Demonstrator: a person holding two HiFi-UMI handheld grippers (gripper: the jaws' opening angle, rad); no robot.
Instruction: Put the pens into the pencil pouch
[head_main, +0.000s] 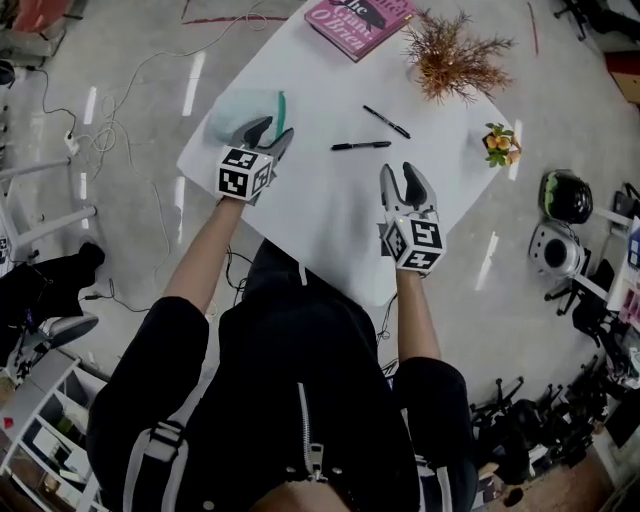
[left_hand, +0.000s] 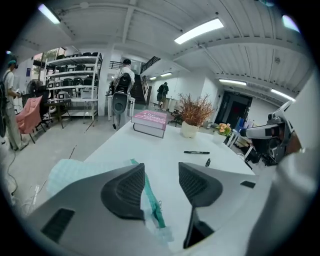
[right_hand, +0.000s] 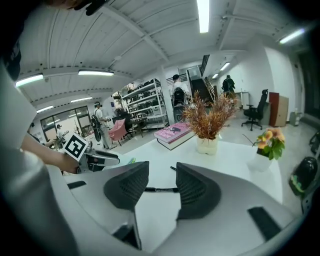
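A pale teal pencil pouch (head_main: 245, 108) with a green zip lies at the white table's (head_main: 320, 210) left edge. Two black pens lie in the middle of the table: one (head_main: 361, 146) nearer me, one (head_main: 386, 122) farther and slanted. My left gripper (head_main: 272, 133) hovers open at the pouch's near right corner. In the left gripper view the pouch (left_hand: 80, 170) sits under the left jaw and its zip (left_hand: 152, 200) runs through the gap. My right gripper (head_main: 402, 178) is open and empty, short of the nearer pen (right_hand: 161, 189), which shows beyond its jaws.
A pink book (head_main: 358, 20) lies at the table's far edge. A dried plant in a white pot (head_main: 455, 55) and a small flower pot (head_main: 499, 143) stand on the right side. Cables, shelving and gear surround the table on the floor.
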